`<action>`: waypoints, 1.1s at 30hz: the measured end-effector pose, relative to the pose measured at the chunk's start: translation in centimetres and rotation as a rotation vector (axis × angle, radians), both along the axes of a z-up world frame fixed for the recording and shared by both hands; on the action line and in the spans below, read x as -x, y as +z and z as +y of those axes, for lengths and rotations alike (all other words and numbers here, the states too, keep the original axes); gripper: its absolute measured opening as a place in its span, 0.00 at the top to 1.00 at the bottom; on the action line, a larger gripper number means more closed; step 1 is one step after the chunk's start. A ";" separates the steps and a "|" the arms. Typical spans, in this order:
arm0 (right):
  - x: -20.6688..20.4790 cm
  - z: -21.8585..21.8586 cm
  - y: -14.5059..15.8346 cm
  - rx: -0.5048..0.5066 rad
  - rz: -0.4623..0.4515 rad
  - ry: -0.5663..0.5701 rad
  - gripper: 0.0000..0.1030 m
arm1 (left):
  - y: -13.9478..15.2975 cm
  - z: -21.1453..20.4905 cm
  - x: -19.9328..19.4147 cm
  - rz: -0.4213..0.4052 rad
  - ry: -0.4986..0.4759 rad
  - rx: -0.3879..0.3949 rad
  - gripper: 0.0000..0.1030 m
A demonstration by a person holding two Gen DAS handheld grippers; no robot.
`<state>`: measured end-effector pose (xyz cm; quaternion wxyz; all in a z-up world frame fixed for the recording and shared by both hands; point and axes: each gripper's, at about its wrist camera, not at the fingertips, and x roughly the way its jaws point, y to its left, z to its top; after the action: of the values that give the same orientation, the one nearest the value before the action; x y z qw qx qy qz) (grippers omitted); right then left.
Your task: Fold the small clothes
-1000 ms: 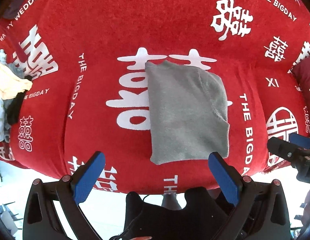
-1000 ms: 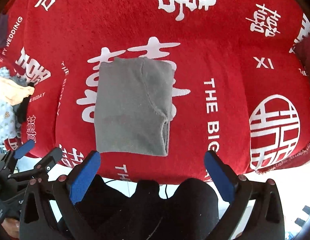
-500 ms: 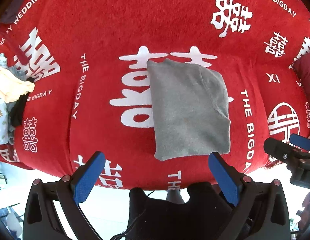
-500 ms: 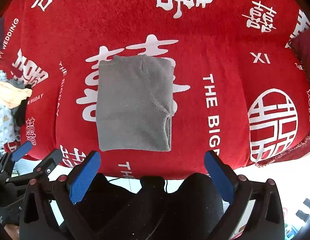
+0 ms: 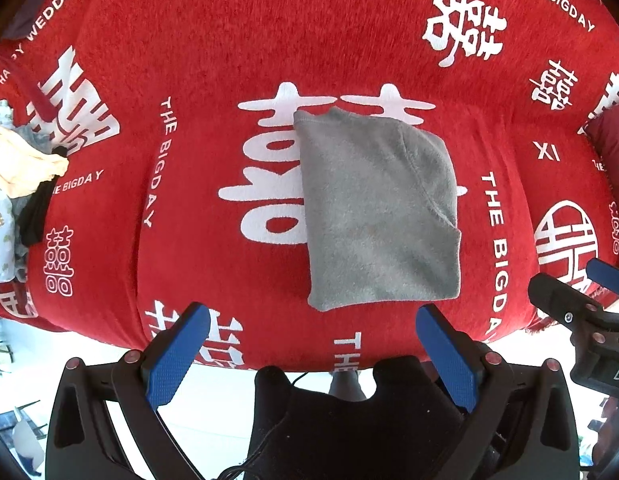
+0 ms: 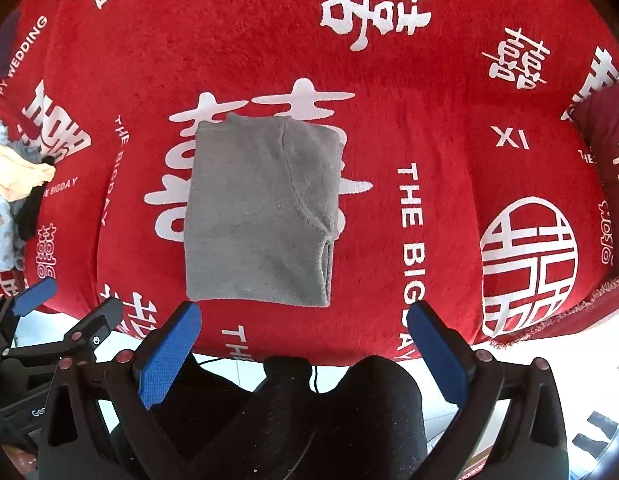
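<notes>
Left wrist view puts the grey garment [image 5: 379, 212] just ahead of my left gripper [image 5: 315, 346], lying flat on the red blanket [image 5: 229, 60] over its big white characters. It is folded into a neat rectangle, with a curved seam running down its right half and layered edges showing at the lower right corner. I judge this piece close to done: 1 more fold, or a lift to a stack.

It looks like soft fleece, light and limp, so it should sag and spill open if I pinch only 1 layer. I would take it at the near edge, both corners, catching every layer, or slide under the thick right side where the plies meet.

Both my tools are empty and hang short of the garment's near edge, touching nothing. My left jaws stand wide apart; so do those of my right gripper [image 6: 303, 336], which sits just right of the left one.

Far left of the garment, a pile of other clothes [image 5: 13, 184] waits on the blanket's edge: pale yellow, black and a patterned white. Well to the right, a dark red cushion [image 6: 605, 152] rests on the blanket.
</notes>
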<state>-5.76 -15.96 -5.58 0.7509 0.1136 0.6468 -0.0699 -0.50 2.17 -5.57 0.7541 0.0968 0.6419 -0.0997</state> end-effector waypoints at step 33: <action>0.6 0.3 0.2 0.019 -0.011 -0.002 0.00 | 0.2 0.0 0.5 -0.014 -0.013 -0.005 0.00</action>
<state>-6.39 -15.65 -5.43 0.7555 0.1074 0.6418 -0.0762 -1.05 2.19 -5.35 0.7577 0.1034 0.6362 -0.1023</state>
